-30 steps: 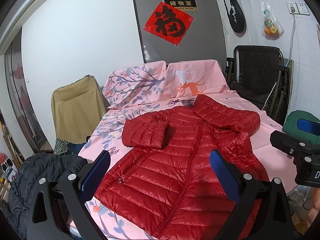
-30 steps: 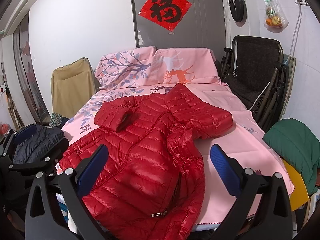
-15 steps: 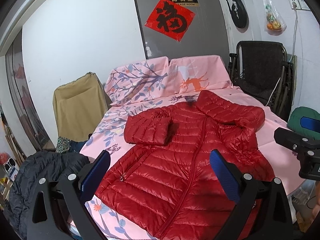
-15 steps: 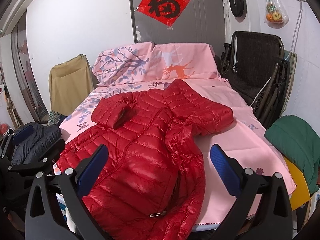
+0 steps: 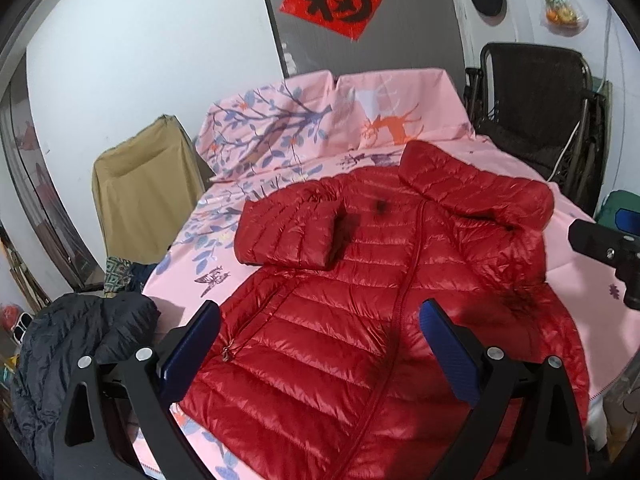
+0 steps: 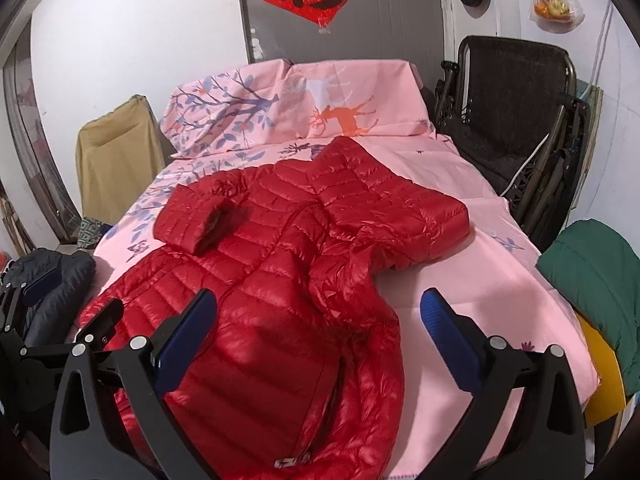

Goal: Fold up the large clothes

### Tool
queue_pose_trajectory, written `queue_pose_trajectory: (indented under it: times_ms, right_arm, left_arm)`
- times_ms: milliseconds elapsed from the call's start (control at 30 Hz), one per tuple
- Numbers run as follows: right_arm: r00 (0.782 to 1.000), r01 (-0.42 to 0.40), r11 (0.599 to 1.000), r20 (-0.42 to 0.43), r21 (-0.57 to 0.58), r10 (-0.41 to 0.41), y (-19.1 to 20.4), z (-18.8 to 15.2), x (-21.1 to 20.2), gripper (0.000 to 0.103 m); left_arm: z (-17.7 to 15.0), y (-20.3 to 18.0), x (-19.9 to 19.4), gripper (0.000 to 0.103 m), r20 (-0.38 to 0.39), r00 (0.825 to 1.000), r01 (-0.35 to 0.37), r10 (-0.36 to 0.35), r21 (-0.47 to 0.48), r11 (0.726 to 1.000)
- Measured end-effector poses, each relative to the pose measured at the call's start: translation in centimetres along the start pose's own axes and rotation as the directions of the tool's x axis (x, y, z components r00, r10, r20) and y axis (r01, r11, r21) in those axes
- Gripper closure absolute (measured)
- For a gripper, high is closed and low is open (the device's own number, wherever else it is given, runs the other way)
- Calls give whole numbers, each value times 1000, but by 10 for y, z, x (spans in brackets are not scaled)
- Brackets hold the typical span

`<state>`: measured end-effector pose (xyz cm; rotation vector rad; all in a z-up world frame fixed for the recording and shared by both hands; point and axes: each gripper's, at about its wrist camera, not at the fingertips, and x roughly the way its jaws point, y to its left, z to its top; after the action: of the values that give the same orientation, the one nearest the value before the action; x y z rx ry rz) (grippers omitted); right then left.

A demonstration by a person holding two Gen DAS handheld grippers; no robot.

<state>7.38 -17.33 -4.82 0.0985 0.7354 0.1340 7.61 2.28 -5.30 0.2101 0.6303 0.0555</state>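
A red puffer jacket [image 5: 360, 300] [image 6: 280, 280] lies zipped, front up, on a pink patterned bed sheet [image 5: 280, 152] [image 6: 460, 280]. Both sleeves are folded in: the left one [image 5: 288, 232] across the chest, the right one [image 6: 392, 208] lying at the jacket's right shoulder. My left gripper [image 5: 320, 344] hovers open above the jacket's hem with nothing between its blue pads. My right gripper [image 6: 318, 336] is open too, above the jacket's lower right side; its body shows at the right edge of the left wrist view [image 5: 608, 248].
A dark jacket [image 5: 72, 344] is heaped left of the bed, a tan covered chair [image 5: 140, 184] behind it. A black folding chair [image 6: 516, 92] stands at the back right. A green garment [image 6: 592, 272] lies on a yellow seat at the right.
Both grippers have moved forward and lower toward the jacket, which looks larger in both views. The jacket itself has not moved.
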Motion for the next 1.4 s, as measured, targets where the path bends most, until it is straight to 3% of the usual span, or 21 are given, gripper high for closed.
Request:
queue_pose_trajectory:
  times_ms: [300, 533, 700, 800, 900, 1000, 1067, 1133, 1233, 1400]
  right_arm:
    - [996, 46, 999, -80, 6, -46, -28, 26, 77, 4]
    - [985, 90, 995, -149, 39, -83, -56, 43, 136, 4]
    - [981, 91, 996, -172, 3, -89, -47, 54, 164, 4]
    - [979, 98, 994, -173, -53, -106, -34, 60, 179, 4]
    - [977, 114, 988, -169, -99, -130, -30, 66, 190, 4]
    - [983, 109, 994, -147, 1, -108, -61, 77, 185, 4]
    - [983, 127, 987, -147, 100, -111, -97, 79, 181, 4]
    - [981, 143, 969, -161, 200, -111, -133, 74, 181, 4]
    - [981, 125, 939, -184, 319, -68, -174, 60, 186, 4]
    - [977, 7, 898, -196, 440, 89, -195, 45, 203, 4]
  left_arm:
    - [17, 15, 85, 3, -145, 989, 22, -26, -27, 999]
    - [37, 46, 165, 3, -258, 966, -10, -5, -54, 998]
    - [48, 58, 205, 3, -319, 947, 7, -37, -95, 995]
    - [56, 46, 220, 3, -329, 942, 52, -72, -69, 996]
    - [65, 25, 247, 3, -354, 935, 37, -30, 15, 999]
    - [69, 25, 271, 3, -372, 928, 7, 5, 32, 999]
    - [69, 39, 287, 3, -385, 923, -31, 27, -4, 1000]
    - [71, 55, 293, 3, -385, 923, -32, 6, -63, 997]
    - [86, 66, 284, 3, -330, 943, 9, -39, -93, 996]
    - [137, 52, 280, 3, -198, 973, 113, -118, -40, 993]
